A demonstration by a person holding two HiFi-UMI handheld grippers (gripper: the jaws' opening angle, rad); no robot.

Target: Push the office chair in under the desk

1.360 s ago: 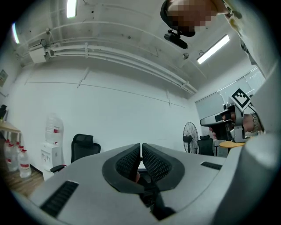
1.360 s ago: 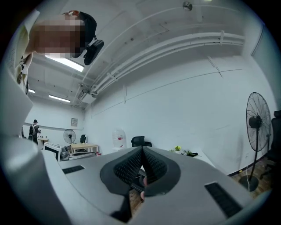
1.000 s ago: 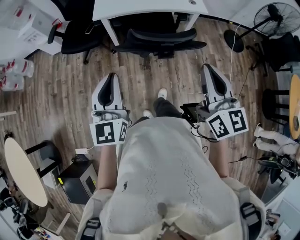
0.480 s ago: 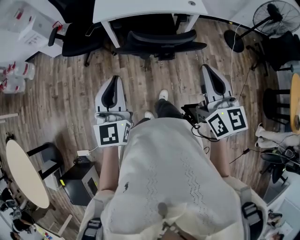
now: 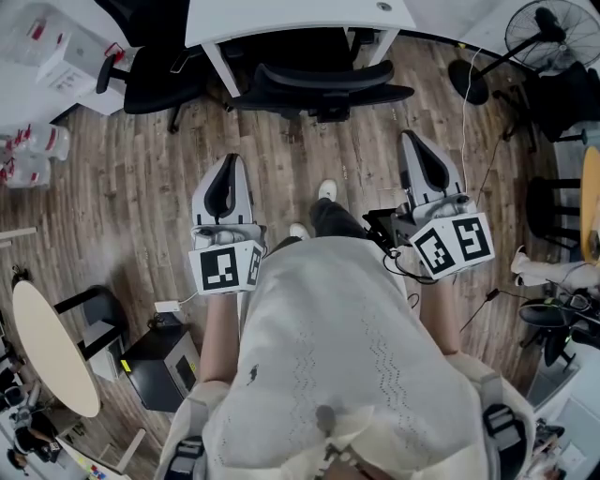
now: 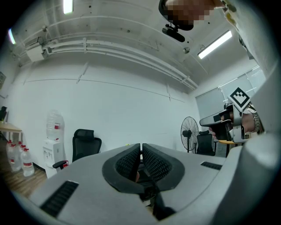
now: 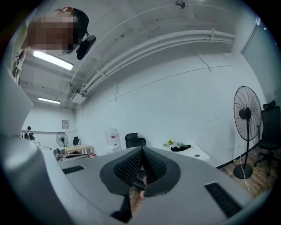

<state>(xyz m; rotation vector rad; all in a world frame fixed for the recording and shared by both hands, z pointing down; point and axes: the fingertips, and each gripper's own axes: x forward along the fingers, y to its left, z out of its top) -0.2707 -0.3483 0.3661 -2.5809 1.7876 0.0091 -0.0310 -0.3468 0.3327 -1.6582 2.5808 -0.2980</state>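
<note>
Both tools are closed with nothing between the jaws: the left hand-held gripper (image 5: 225, 164) and the right hand-held gripper (image 5: 414, 142) each show their pads pressed together in their own views. They point level toward the white worktop (image 5: 300, 14), one on either side of the person's body, over the wooden floor (image 5: 141, 169).

The office chair (image 5: 323, 80) stands well apart from both of them, straight ahead. Its seat sits in the shadow beneath the worktop. The backrest and armrests show just outside the front edge, between the worktop's legs. A second black chair (image 5: 155, 70) stands to the left of it, beside the worktop's corner.

As far as the head view shows, the chair looks pushed in. Neither tool touches it, so little or nothing seems left beyond perhaps a small nudge to square it up.
</note>
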